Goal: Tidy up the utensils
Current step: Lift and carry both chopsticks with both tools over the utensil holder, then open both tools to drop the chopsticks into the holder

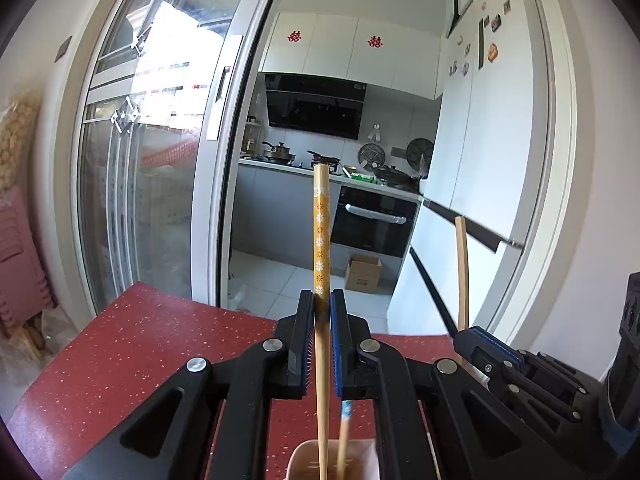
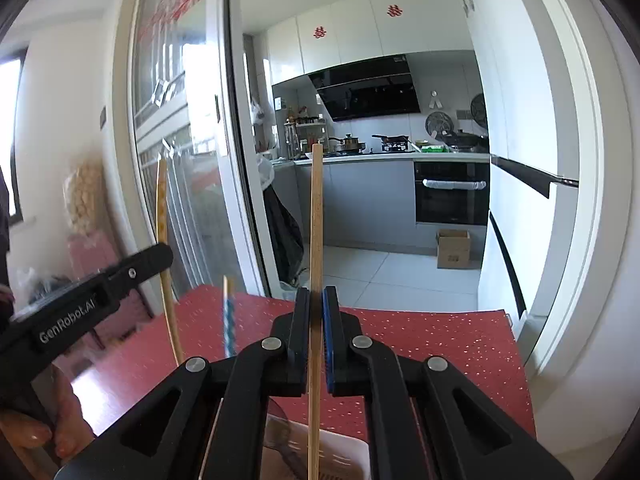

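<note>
Chopsticks being sorted: left hand-held gripper (image 1: pixel 322 308) is clamping a patterned chopstick (image 1: pixel 321 236), right hand-held gripper (image 2: pixel 316 304) a plain chopstick (image 2: pixel 316 216), both upright above the holder (image 1: pixel 304 460) on the red surface (image 1: pixel 120 352), insertion unfinished

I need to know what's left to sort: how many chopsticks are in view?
3: flower-patterned chopstick in the left gripper, plain chopstick in the right gripper, blue-striped chopstick standing between. Others may be hidden.

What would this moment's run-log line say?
left gripper: shut on flowered chopstick | right gripper: shut on plain chopstick | holder: below
</note>
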Demonstrator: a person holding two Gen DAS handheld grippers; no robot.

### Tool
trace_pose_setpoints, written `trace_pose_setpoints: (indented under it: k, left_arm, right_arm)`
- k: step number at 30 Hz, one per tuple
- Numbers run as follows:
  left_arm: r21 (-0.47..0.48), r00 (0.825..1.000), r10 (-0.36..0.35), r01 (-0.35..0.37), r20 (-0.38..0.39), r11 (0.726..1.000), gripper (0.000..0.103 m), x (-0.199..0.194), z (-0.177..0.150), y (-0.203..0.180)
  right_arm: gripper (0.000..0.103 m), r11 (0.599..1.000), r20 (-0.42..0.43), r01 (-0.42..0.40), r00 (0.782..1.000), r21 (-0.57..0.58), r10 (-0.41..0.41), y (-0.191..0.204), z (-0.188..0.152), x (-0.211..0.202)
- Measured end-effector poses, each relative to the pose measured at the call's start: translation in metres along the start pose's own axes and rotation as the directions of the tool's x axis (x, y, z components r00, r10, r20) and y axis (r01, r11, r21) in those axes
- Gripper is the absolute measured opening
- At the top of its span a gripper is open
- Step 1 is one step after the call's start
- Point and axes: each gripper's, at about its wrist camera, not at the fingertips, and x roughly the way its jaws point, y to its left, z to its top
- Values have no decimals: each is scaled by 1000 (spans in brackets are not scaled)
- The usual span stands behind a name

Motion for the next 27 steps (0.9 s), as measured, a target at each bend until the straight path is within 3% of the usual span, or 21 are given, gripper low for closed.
trace_pose_setpoints:
  k: [11, 21, 27]
  left_arm:
    - [62, 996, 35, -30, -83, 998, 38, 15, -43, -6]
    - [135, 988, 81, -63, -132, 989, 38, 9, -54, -10]
    - [109, 983, 96, -80, -158, 991, 38, -1, -55, -3]
  right_arm:
    - [6, 993, -24, 44, 999, -112, -47, 7, -54, 7]
    - [6, 994, -91, 29, 995, -107, -38, 8, -68, 10]
    - [9, 997, -142, 0, 990, -80, -11, 5, -63, 10]
